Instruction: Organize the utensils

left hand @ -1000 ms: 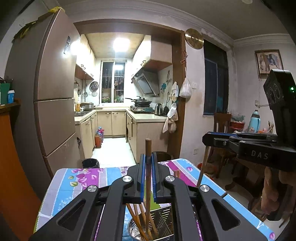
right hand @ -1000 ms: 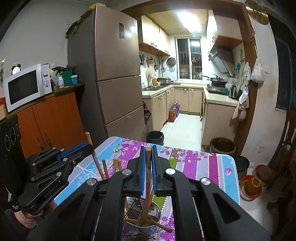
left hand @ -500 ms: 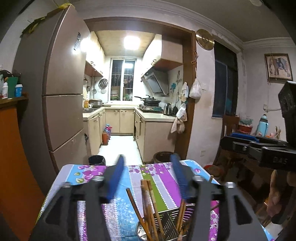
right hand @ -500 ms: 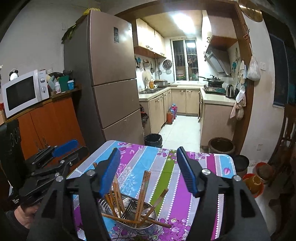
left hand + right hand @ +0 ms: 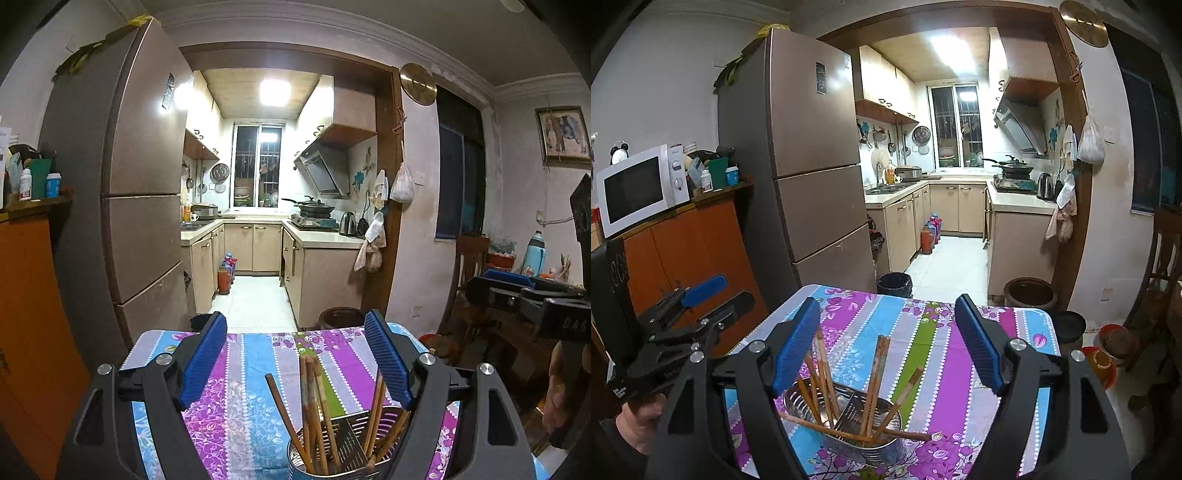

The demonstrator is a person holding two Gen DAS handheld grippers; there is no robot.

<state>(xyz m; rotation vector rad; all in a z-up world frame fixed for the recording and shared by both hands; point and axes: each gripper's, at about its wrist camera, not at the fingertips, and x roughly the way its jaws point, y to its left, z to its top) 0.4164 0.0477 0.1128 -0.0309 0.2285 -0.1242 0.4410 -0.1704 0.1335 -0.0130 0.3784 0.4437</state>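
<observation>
A round perforated metal utensil holder (image 5: 347, 446) stands on the striped floral tablecloth (image 5: 240, 369) with several brown wooden chopsticks (image 5: 312, 406) upright in it. My left gripper (image 5: 295, 362) is wide open and empty above the holder. In the right wrist view the holder (image 5: 846, 424) holds several chopsticks (image 5: 873, 380), some leaning over its rim. My right gripper (image 5: 886, 343) is wide open and empty above it. The left gripper (image 5: 698, 314) shows at the left of the right wrist view, and the right gripper (image 5: 524, 291) at the right of the left wrist view.
A tall fridge (image 5: 812, 166) and an orange cabinet (image 5: 687, 258) with a microwave (image 5: 639, 188) stand left of the table. A kitchen (image 5: 258, 221) lies beyond. A dark pot (image 5: 1028, 293) and wooden chairs (image 5: 1163, 258) sit to the right.
Both grippers were shut on an upright chopstick each; both opened and let the chopsticks drop into the holder, then pulled back and up a little.
</observation>
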